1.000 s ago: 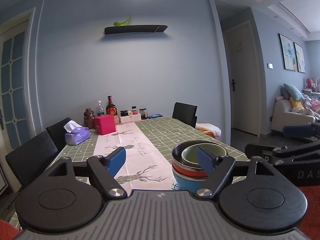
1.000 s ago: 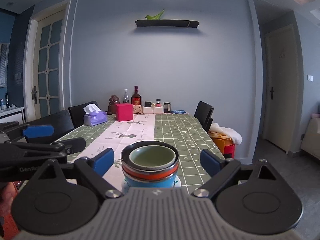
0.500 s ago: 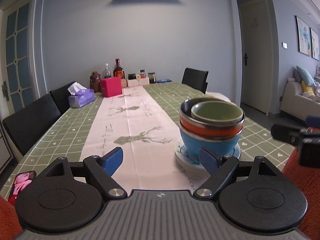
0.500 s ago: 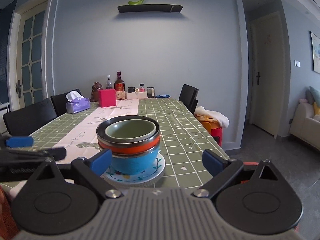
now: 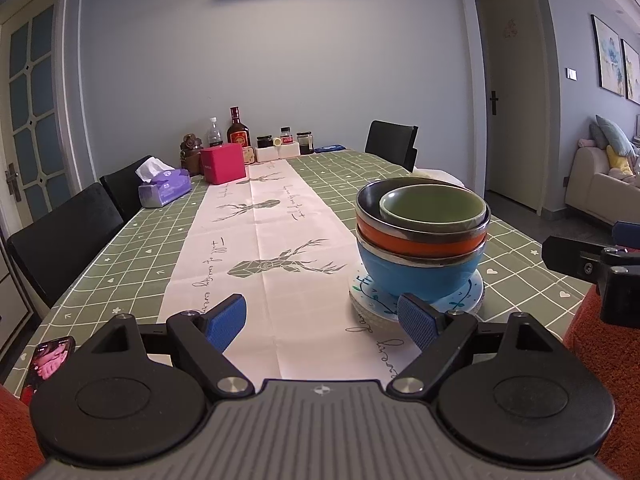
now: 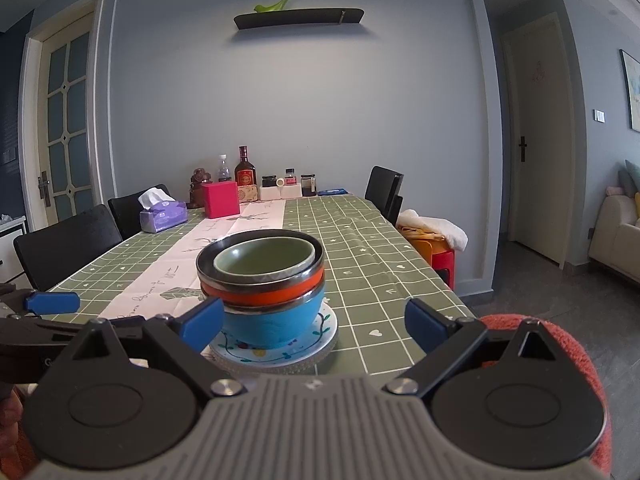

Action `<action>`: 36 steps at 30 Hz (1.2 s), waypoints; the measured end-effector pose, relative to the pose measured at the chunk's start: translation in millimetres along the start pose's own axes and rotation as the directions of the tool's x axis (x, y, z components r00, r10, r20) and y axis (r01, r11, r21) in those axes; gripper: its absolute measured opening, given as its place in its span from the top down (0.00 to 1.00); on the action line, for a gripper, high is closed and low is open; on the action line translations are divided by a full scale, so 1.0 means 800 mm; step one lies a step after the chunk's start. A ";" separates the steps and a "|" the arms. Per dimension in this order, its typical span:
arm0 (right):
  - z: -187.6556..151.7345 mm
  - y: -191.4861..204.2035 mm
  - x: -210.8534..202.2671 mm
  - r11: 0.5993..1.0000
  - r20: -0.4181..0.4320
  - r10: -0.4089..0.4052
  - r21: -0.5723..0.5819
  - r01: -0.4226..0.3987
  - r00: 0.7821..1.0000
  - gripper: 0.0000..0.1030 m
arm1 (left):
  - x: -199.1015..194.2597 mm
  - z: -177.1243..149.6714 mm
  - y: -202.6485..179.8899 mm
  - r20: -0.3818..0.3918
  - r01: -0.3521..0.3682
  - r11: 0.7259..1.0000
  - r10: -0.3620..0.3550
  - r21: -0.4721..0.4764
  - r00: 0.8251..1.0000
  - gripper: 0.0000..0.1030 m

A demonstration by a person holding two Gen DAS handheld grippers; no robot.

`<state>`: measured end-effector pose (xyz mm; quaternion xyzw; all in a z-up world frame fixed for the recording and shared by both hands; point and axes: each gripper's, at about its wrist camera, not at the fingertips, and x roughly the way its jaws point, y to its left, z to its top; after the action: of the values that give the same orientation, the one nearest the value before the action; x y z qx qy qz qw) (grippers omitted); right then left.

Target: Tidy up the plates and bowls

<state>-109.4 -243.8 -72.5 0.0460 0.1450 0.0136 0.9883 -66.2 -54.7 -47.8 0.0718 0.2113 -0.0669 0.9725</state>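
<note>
A stack of bowls stands on a pile of patterned white plates (image 5: pixel 460 300) (image 6: pixel 316 336) near the table's front edge. A blue bowl (image 5: pixel 416 272) (image 6: pixel 276 320) is lowest, an orange bowl (image 5: pixel 416 240) (image 6: pixel 276 294) sits in it, and a small green bowl (image 5: pixel 432 204) (image 6: pixel 264 258) nests on top inside a dark rim. My left gripper (image 5: pixel 320 316) is open, just left of and in front of the stack, holding nothing. My right gripper (image 6: pixel 314 316) is open with the stack ahead of it, toward its left finger, and holds nothing.
The green checked table (image 5: pixel 132 240) carries a pale runner (image 5: pixel 264 240). A tissue box (image 5: pixel 164 190), a pink box (image 5: pixel 222 164), bottles and jars stand at its far end. Black chairs (image 5: pixel 60 240) line the left side. A phone (image 5: pixel 50 360) lies at the near left corner.
Both grippers have dropped lower and come closer to the table; the bowl stack looks larger and nearer. Their jaws stayed open and the stack has not moved.
</note>
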 end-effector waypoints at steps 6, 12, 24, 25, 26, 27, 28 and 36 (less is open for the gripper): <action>-0.001 0.001 0.002 1.000 -0.002 0.003 -0.007 -0.003 1.000 0.08 | -0.001 0.001 0.001 0.003 -0.001 1.000 0.001 -0.001 1.000 0.03; -0.001 0.002 0.004 1.000 -0.006 0.003 -0.014 -0.003 1.000 0.08 | -0.002 0.001 0.001 0.002 0.000 1.000 0.000 -0.002 1.000 0.03; -0.002 0.003 0.005 1.000 -0.007 0.003 -0.022 -0.003 1.000 0.08 | -0.007 0.002 0.002 0.009 -0.004 1.000 0.004 -0.001 1.000 0.03; -0.002 0.003 0.005 1.000 -0.007 0.003 -0.023 -0.003 1.000 0.08 | -0.007 0.002 0.002 0.008 -0.005 1.000 0.005 -0.002 1.000 0.03; -0.002 0.003 0.005 1.000 -0.007 0.002 -0.023 -0.002 1.000 0.08 | -0.007 0.002 0.002 0.008 -0.006 1.000 0.006 -0.004 1.000 0.03; -0.002 0.004 0.005 1.000 -0.007 0.002 -0.023 -0.002 1.000 0.08 | -0.007 0.002 0.002 0.007 -0.006 1.000 0.006 -0.005 1.000 0.03; -0.002 0.004 0.004 1.000 -0.007 0.002 -0.023 -0.002 1.000 0.08 | -0.007 0.002 0.003 0.007 -0.007 1.000 0.007 -0.006 1.000 0.03; -0.002 0.004 0.005 1.000 -0.007 0.001 -0.026 -0.001 1.000 0.08 | -0.007 0.001 0.004 0.004 -0.008 1.000 0.008 -0.011 1.000 0.03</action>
<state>-106.4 -240.6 -74.7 0.0333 0.1484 0.0162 0.9882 -70.1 -51.2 -44.1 0.0669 0.2095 -0.0622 0.9735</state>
